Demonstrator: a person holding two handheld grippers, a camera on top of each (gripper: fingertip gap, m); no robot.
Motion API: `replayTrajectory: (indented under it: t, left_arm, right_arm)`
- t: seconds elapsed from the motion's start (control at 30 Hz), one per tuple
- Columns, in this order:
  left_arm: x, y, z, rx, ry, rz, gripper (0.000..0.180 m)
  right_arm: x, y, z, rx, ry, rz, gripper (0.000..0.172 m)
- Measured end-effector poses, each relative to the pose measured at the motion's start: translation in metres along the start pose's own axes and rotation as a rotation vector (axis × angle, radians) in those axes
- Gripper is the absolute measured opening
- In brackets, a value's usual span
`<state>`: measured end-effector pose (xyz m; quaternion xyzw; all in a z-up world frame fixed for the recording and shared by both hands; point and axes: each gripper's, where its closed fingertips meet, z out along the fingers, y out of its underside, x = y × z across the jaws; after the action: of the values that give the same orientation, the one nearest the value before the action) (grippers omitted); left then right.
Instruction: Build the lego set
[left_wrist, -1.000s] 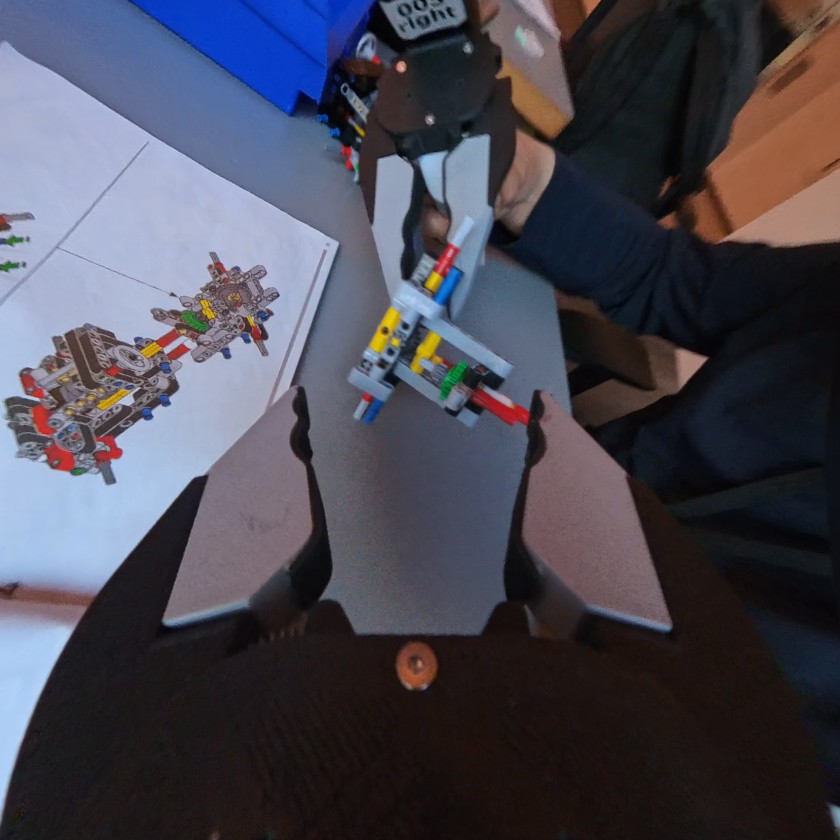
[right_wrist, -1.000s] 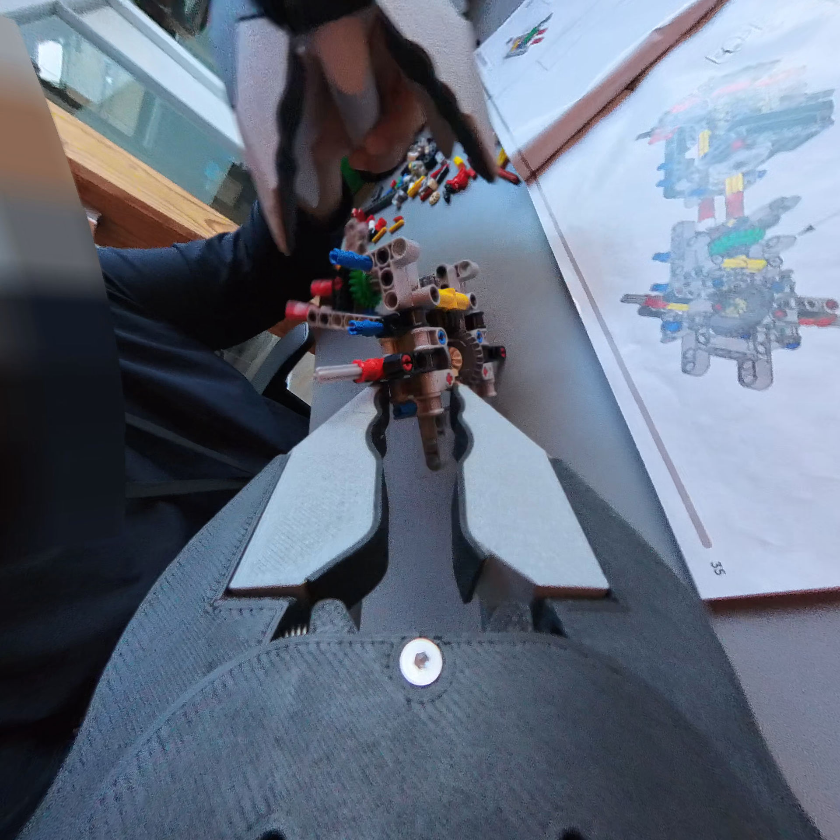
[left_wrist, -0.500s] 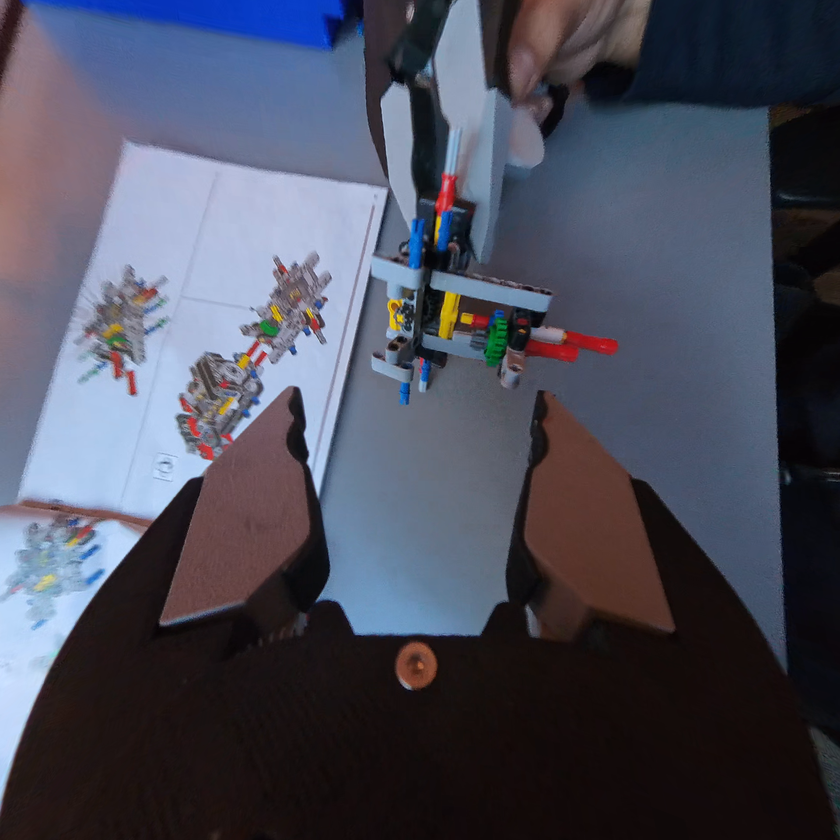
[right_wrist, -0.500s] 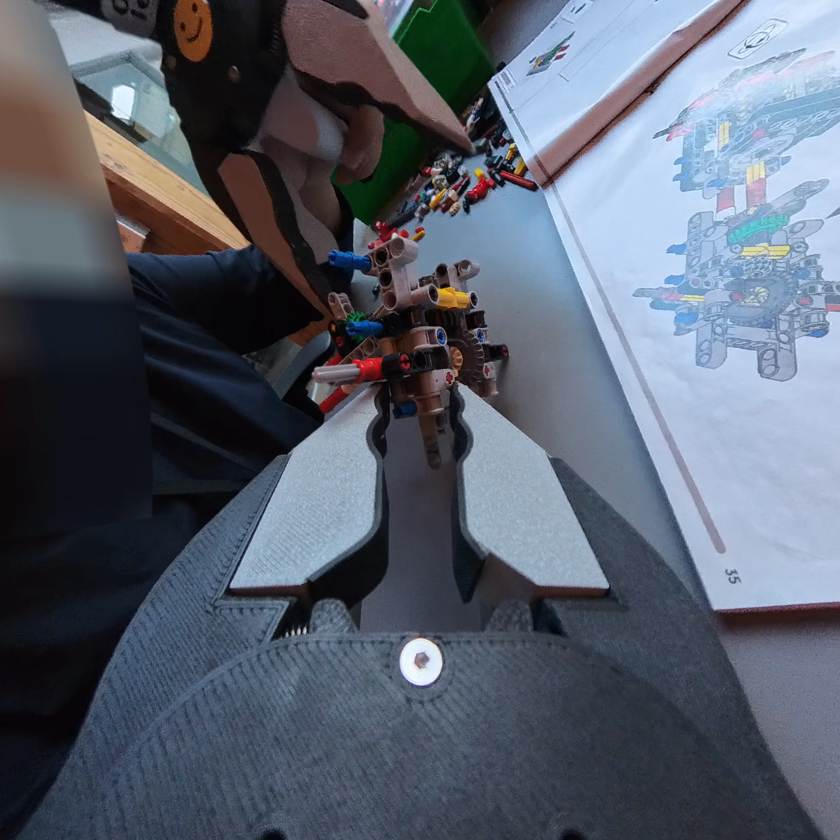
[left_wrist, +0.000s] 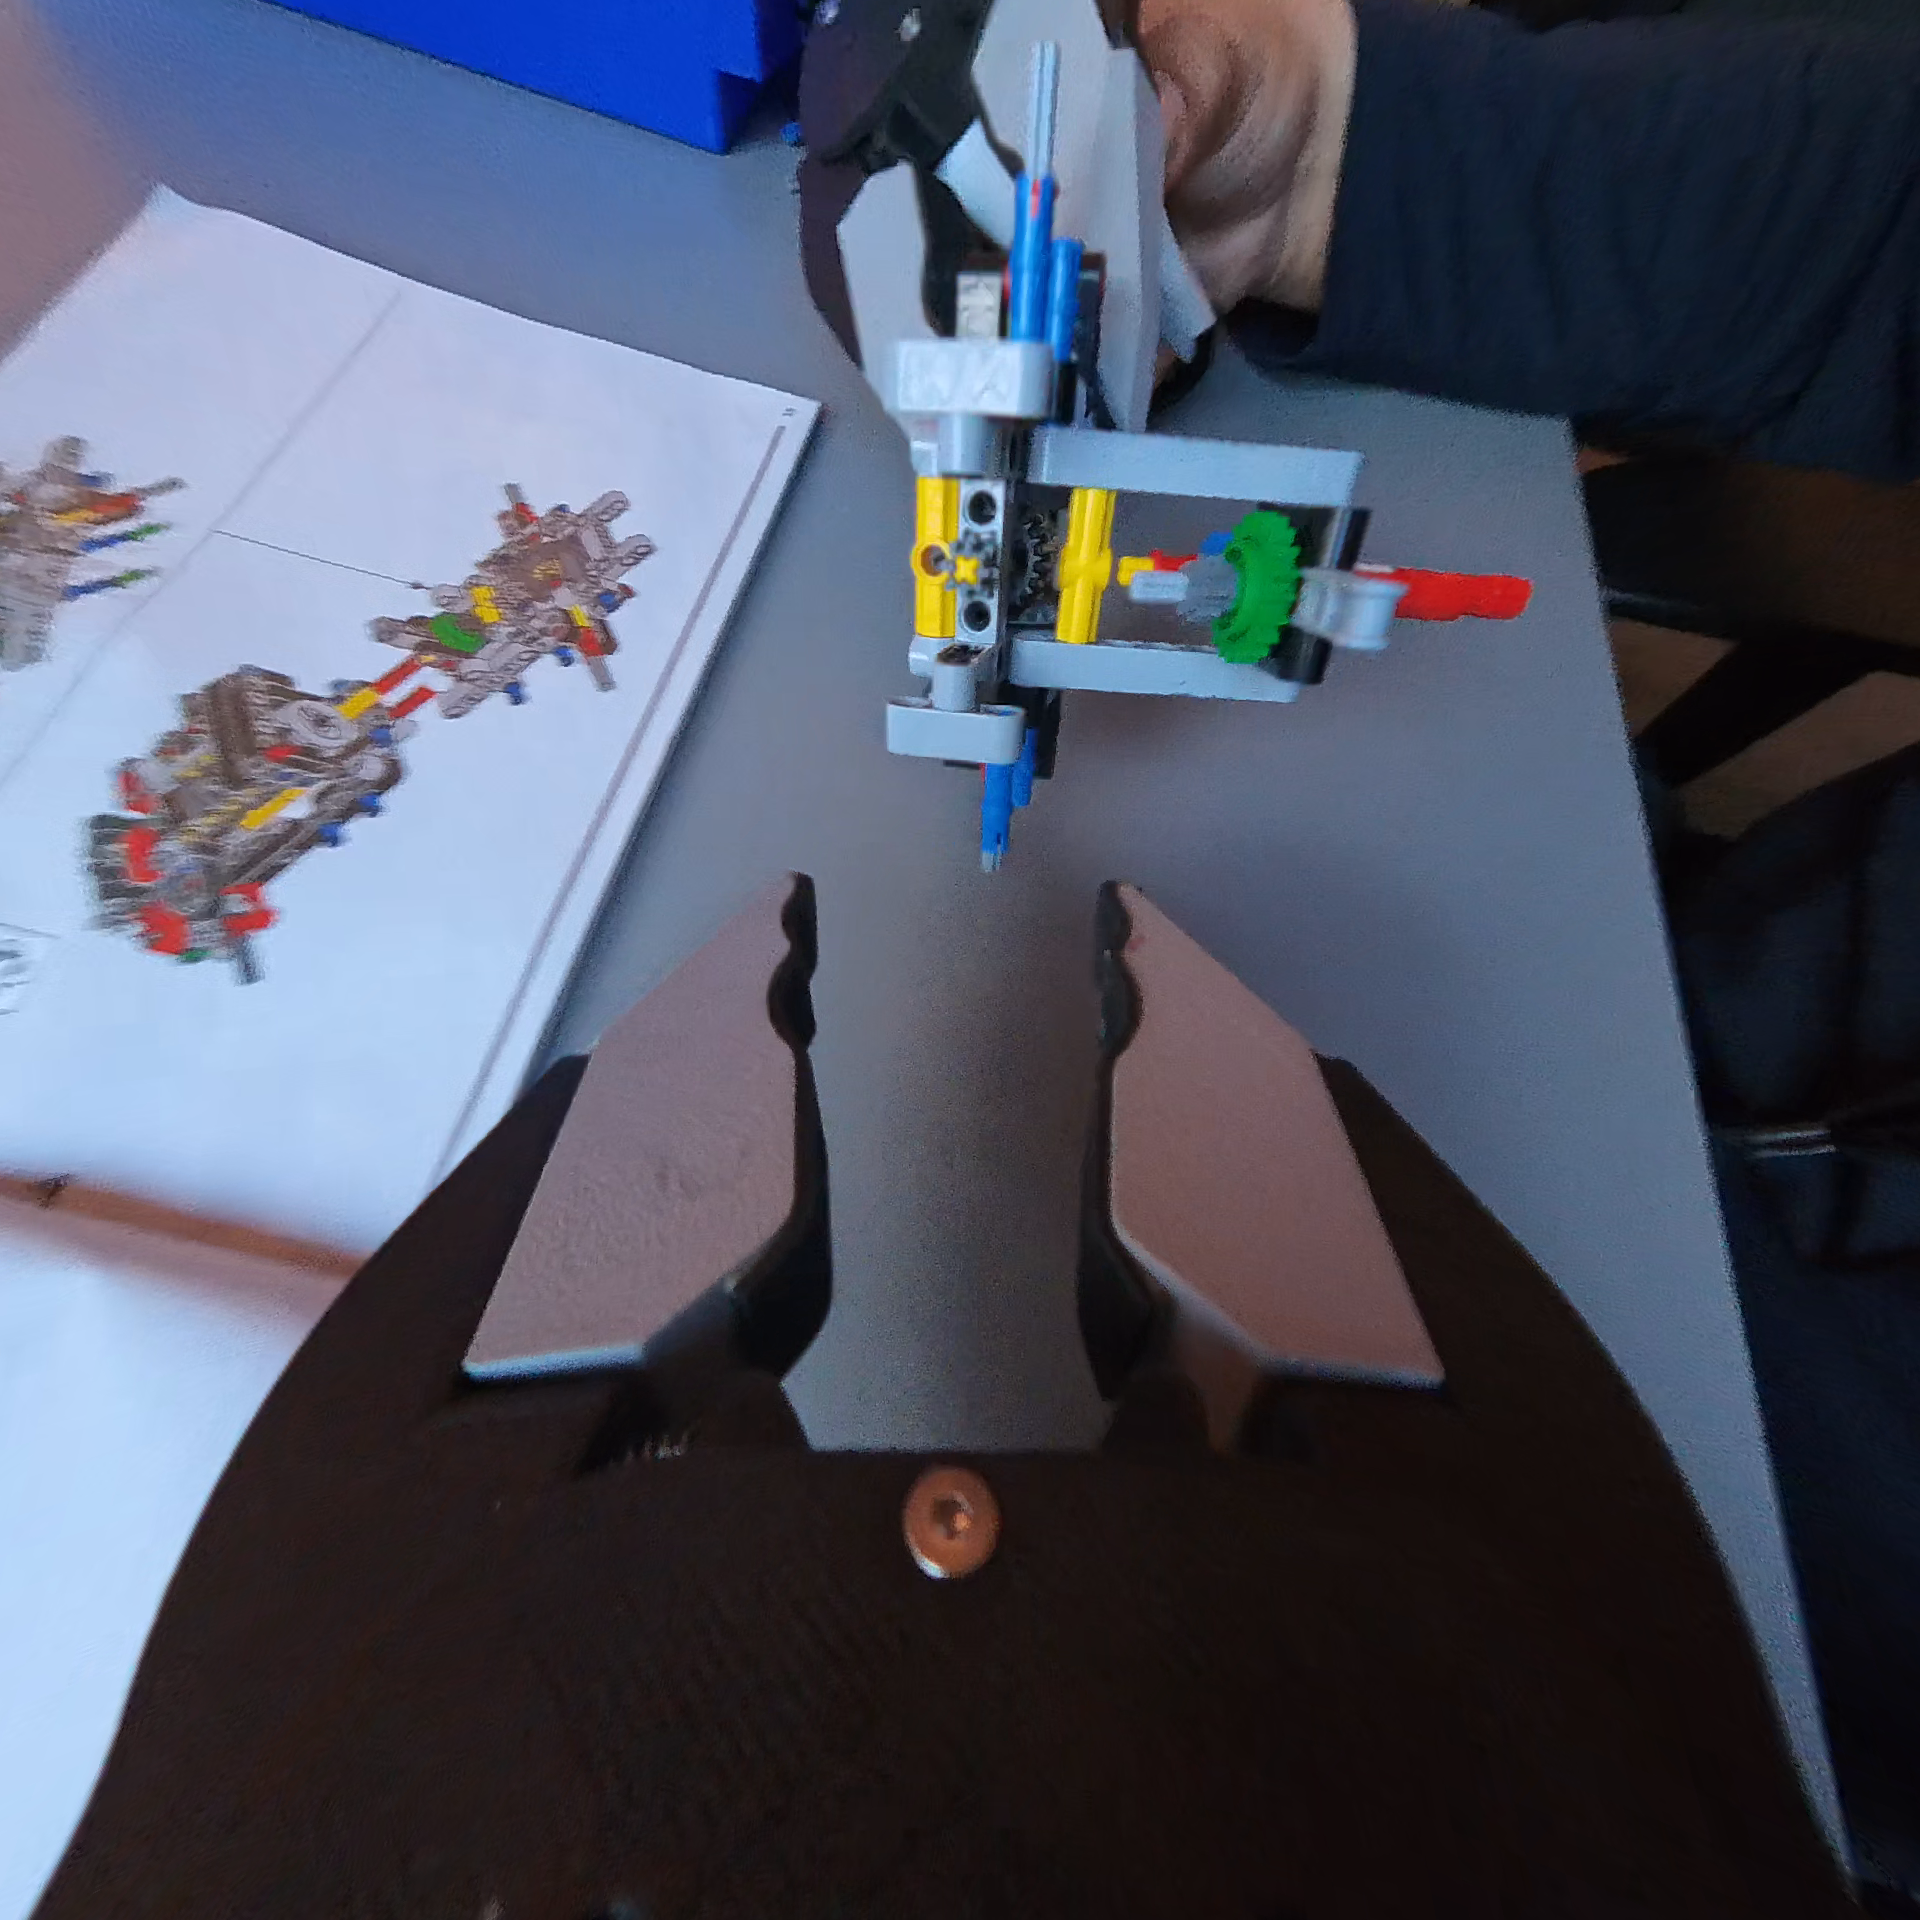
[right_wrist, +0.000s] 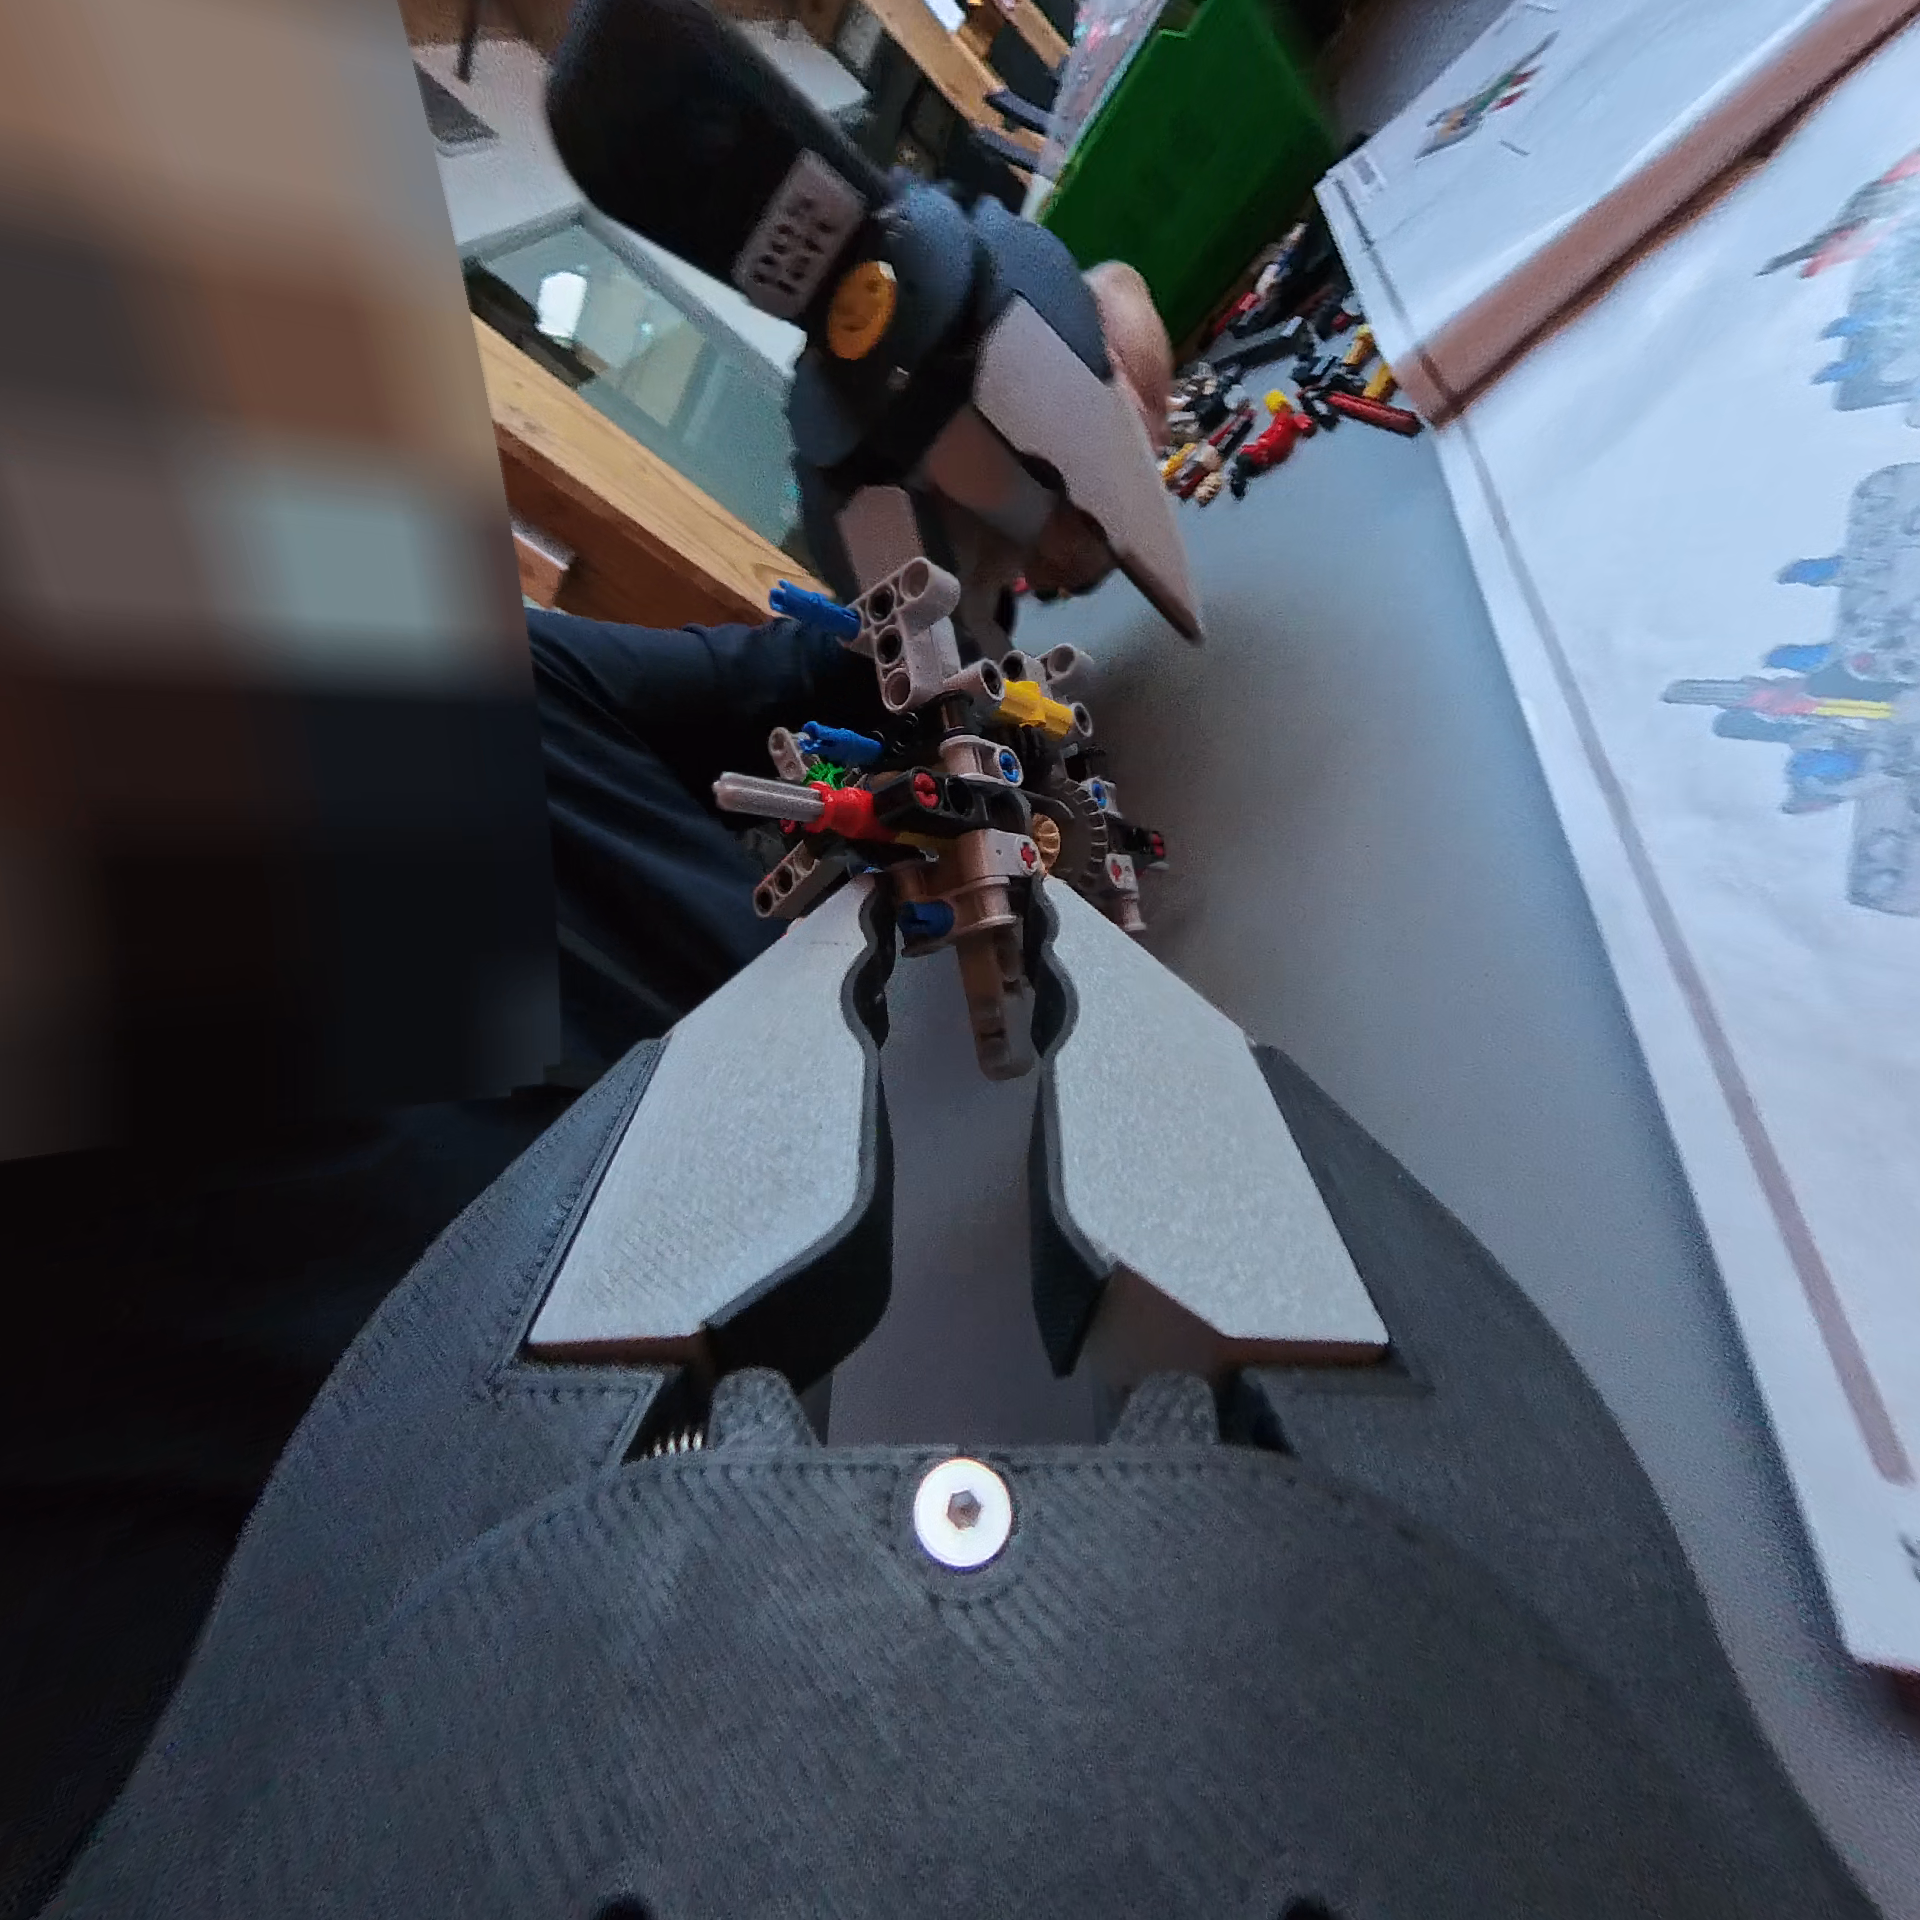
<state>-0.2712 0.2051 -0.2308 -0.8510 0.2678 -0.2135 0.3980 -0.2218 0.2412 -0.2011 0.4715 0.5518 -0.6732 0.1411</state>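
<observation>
On the left of the grey bench (left_wrist: 1351, 1039) lies an open instruction booklet (left_wrist: 364, 727) with blurred drawings; the left tongs (left_wrist: 956, 904) hang over bare bench just beside it, fingers apart with nothing between them, their tips just short of a blue pin (left_wrist: 1003, 805) that sticks out of the brick assembly (left_wrist: 1101, 582). That assembly, a grey frame with yellow connectors, a green gear (left_wrist: 1257, 587) and a red axle (left_wrist: 1455, 594), is held up off the bench at its far end by the right tongs (right_wrist: 961, 920), whose pads are clamped on a tan stub at its base. It looks light and rigid, but the pins, axles and gear seem likely to pop loose under a sideways pull, so the grey frame beams look the safest hold. Further right a dark sleeve (left_wrist: 1610, 208) covers the arm. The blue bin (left_wrist: 582, 62) is cut off at the top edge, the loose parts (right_wrist: 1288, 416) beyond are too small to sort out, and one side of the right wrist view is masked
</observation>
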Motion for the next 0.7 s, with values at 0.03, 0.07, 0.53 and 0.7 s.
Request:
replayTrajectory:
  t: [0.03, 0.07, 0.53, 0.7]
  left_arm:
    - [0.005, 0.001, 0.005, 0.006, 0.037, -0.018, 0.050]
    - [0.007, 0.003, 0.008, 0.002, 0.055, -0.025, 0.050]
    - [0.046, -0.053, -0.004, 0.356, 0.161, 0.019, 0.036]
    - [0.046, -0.056, -0.006, 0.391, 0.141, 0.039, 0.025]
  right_arm:
    - [-0.004, -0.002, 0.001, 0.010, -0.028, 0.004, 0.021]
    - [-0.007, -0.003, 0.002, 0.021, -0.058, 0.008, 0.020]
    - [-0.054, -0.022, 0.011, 0.151, -0.367, -0.105, 0.020]
    - [-0.057, -0.026, 0.018, 0.167, -0.376, -0.133, 0.019]
